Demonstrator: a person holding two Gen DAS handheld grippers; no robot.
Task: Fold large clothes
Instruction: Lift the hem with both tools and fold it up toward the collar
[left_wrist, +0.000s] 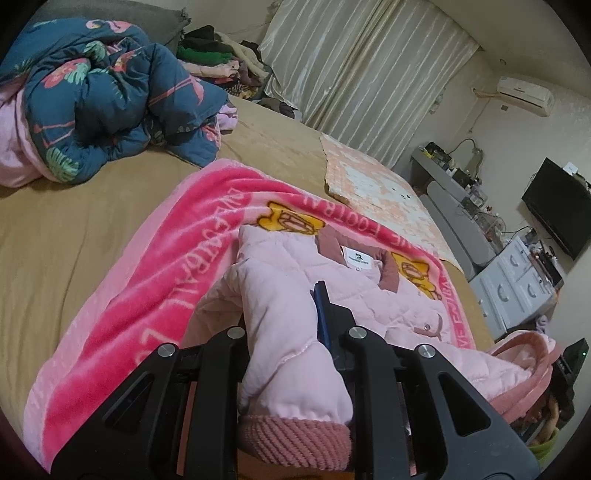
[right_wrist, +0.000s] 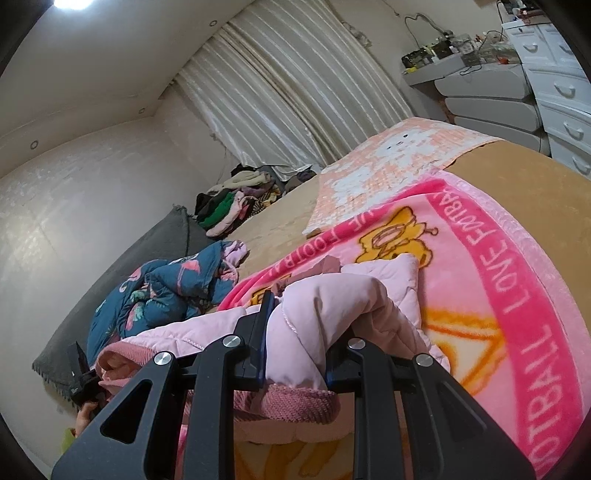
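Observation:
A pale pink quilted jacket (left_wrist: 354, 291) with dusty-rose ribbed cuffs and collar lies on a bright pink cartoon blanket (left_wrist: 155, 280) on the bed. My left gripper (left_wrist: 295, 314) is shut on one sleeve (left_wrist: 288, 354) of the jacket, whose ribbed cuff (left_wrist: 291, 432) bunches between the jaws. In the right wrist view my right gripper (right_wrist: 299, 325) is shut on the other sleeve (right_wrist: 325, 321), its ribbed cuff (right_wrist: 295, 402) hanging toward the camera. The right gripper's body shows at the left view's far right edge, behind the jacket's hem.
A crumpled navy flamingo quilt (left_wrist: 110, 92) lies at the bed's head beside a grey pillow (right_wrist: 147, 251). A pile of folded clothes (left_wrist: 218, 59) sits by the curtain. A peach cat-print blanket (left_wrist: 376, 184) covers the far corner. White drawers (left_wrist: 513, 280) and a television (left_wrist: 561, 206) stand beyond the bed's edge.

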